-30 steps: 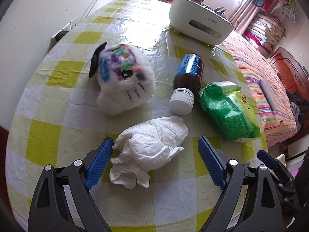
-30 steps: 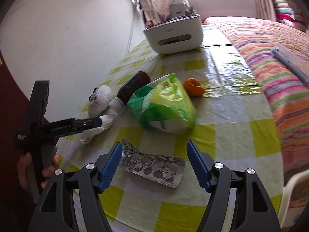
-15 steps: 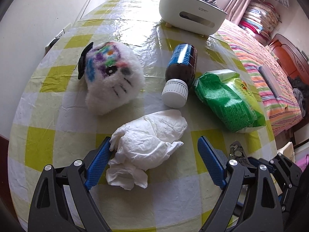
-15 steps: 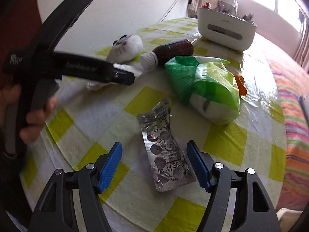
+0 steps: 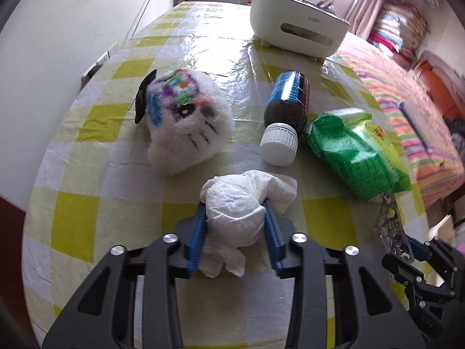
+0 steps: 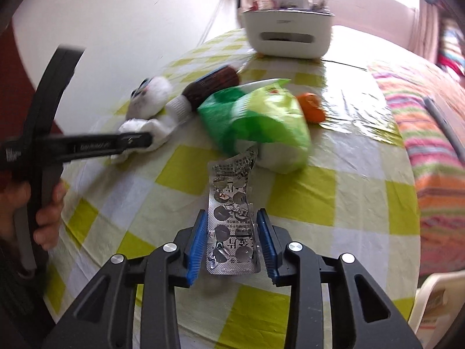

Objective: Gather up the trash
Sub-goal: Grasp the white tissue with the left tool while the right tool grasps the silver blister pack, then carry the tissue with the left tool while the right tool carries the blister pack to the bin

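Observation:
On the yellow-checked table lies a crumpled white tissue, and my left gripper is shut on it, its blue pads pinching the wad from both sides. A used silver blister pack sits between the blue pads of my right gripper. Its jaws are closing, and the pads press the pack's curled long edges. In the left wrist view the blister pack sticks up from the right gripper. In the right wrist view the left gripper lies over the tissue, held by a hand.
A white plush toy, a brown bottle with a white cap and a green plastic bag lie beyond the tissue. An orange peel is behind the bag. A white storage box stands at the far edge. A striped bed is right.
Both grippers went from wide open to closed: the left onto the tissue, the right onto the blister pack, whose far end now lifts off the cloth.

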Demonstrator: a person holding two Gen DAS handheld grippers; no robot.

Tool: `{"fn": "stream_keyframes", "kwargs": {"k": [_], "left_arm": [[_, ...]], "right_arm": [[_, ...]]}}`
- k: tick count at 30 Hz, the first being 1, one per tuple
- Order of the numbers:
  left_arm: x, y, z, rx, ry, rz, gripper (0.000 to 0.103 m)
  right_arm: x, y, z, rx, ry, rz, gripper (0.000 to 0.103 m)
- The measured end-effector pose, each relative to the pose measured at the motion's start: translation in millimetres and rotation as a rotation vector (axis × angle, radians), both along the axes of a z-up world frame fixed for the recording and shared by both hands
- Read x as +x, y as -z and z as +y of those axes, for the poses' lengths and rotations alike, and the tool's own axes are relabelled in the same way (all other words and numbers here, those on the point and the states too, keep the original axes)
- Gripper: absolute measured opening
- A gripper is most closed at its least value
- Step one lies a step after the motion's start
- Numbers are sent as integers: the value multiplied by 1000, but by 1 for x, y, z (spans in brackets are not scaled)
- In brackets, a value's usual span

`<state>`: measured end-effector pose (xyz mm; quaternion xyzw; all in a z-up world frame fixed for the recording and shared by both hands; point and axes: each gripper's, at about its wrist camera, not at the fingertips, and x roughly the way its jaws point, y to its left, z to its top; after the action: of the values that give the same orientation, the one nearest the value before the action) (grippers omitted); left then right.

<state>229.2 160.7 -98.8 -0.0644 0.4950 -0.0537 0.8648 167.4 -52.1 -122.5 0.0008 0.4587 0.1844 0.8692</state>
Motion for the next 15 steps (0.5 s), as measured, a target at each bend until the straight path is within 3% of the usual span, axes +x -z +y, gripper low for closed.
{"fn": "stream_keyframes", "kwargs": {"k": [5,15], "left_arm": [[-1,-1,2,-17,-5,0,29],[-13,-6,-12,-22,20,-14,29]], "right_arm": [[-5,-8,-15,48,53,-21,34],[-13,-19,-36,47,88,-43,34]]}}
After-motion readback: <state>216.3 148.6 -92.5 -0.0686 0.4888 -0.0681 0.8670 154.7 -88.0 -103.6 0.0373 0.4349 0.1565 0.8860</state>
